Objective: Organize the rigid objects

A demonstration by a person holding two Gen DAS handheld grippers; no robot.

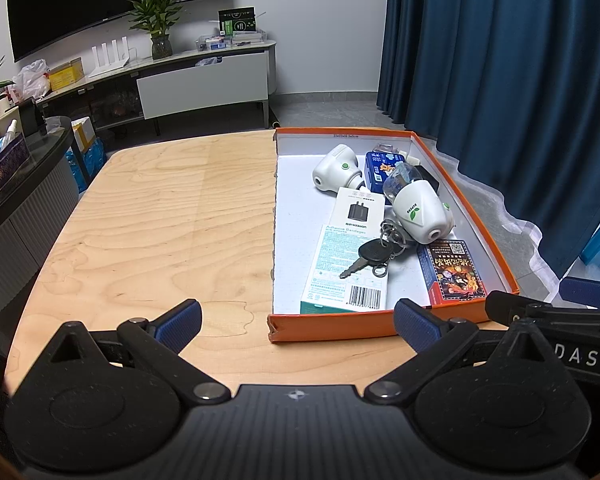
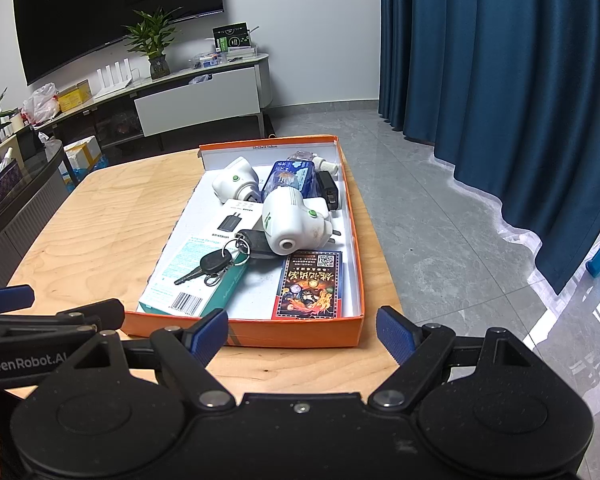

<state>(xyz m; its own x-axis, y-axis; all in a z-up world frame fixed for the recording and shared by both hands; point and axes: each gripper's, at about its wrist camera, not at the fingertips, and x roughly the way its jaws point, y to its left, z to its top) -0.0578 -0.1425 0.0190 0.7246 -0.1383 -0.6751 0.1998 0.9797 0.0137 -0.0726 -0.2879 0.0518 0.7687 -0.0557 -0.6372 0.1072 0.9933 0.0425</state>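
While both claws hang spread and empty at the near edge, left gripper (image 1: 296,320) and right gripper (image 2: 302,330), the orange box (image 2: 260,332) sits at twelve o'clock holding every item, so sorting looks unstarted; the key bunch (image 2: 216,262) lying on top seems the easiest first pick.

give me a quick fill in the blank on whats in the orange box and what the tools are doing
1. The key lies on the ____ box.
2. The orange box sits on a ____ table.
3. Both the left tool and the right tool are ____ and hold nothing.

Missing words: bandage; wooden; open
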